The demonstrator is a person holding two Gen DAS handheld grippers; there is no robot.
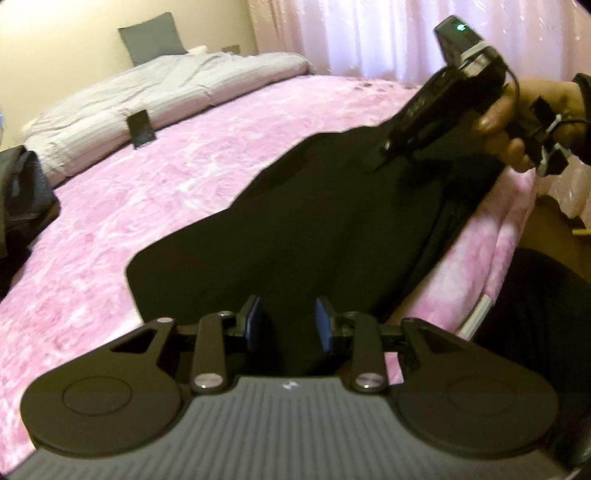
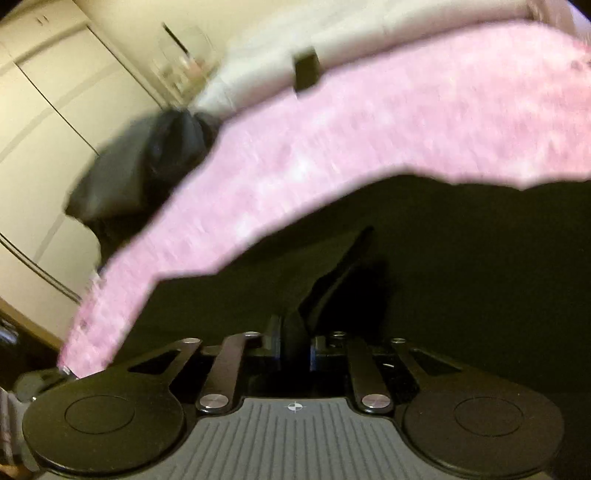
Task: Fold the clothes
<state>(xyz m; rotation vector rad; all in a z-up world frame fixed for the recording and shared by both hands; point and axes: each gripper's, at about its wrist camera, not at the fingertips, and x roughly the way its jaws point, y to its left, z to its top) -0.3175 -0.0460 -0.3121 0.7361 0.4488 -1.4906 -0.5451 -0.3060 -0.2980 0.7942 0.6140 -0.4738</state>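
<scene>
A black garment (image 1: pixel 314 229) lies spread along the near edge of the pink bedspread (image 1: pixel 147 206). My left gripper (image 1: pixel 290 325) is open just above the garment's near end, with black cloth showing between its blue pads (image 1: pixel 255 314). My right gripper (image 1: pixel 376 162) is at the garment's far end, held in a hand. In the right wrist view the right gripper (image 2: pixel 293 343) is shut on a fold of the black garment (image 2: pixel 443 277), and that view is blurred.
A grey folded duvet (image 1: pixel 166 85) and a grey pillow (image 1: pixel 151 37) lie at the bed's far side, with a dark phone (image 1: pixel 142 127) leaning on the duvet. Dark clothes (image 1: pixel 22 184) sit at the left. Pink curtains (image 1: pixel 369 33) hang behind. A wardrobe (image 2: pixel 44 110) stands beyond.
</scene>
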